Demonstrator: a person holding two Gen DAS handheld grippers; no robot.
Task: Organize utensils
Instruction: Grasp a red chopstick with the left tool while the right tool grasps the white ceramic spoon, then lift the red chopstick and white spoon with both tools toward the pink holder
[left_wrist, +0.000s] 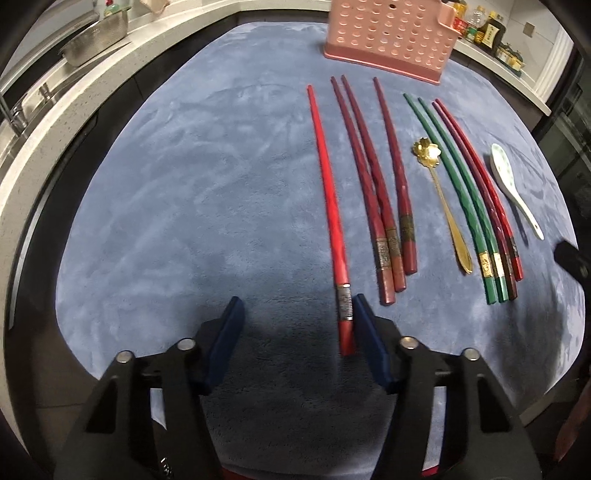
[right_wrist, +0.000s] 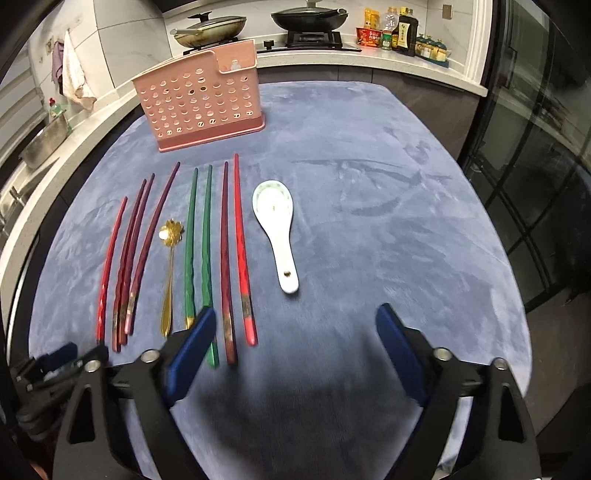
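A row of utensils lies on the blue cloth (left_wrist: 184, 184). In the left wrist view a bright red chopstick (left_wrist: 328, 192) lies leftmost, then three dark red chopsticks (left_wrist: 373, 184), a gold spoon (left_wrist: 439, 199), two green chopsticks (left_wrist: 461, 192), two red ones (left_wrist: 484, 184) and a white ceramic spoon (left_wrist: 509, 181). The pink perforated holder (left_wrist: 388, 33) stands behind them. My left gripper (left_wrist: 297, 314) is open, its right finger beside the red chopstick's near end. My right gripper (right_wrist: 295, 325) is open and empty, in front of the white spoon (right_wrist: 275, 221) and the pink holder (right_wrist: 201, 99).
A counter with a metal colander (left_wrist: 96, 40) and a sink runs along the left. A stove with pans (right_wrist: 310, 16) and bottles (right_wrist: 402, 31) stands behind the table. A dark glass door (right_wrist: 535, 184) is at the right.
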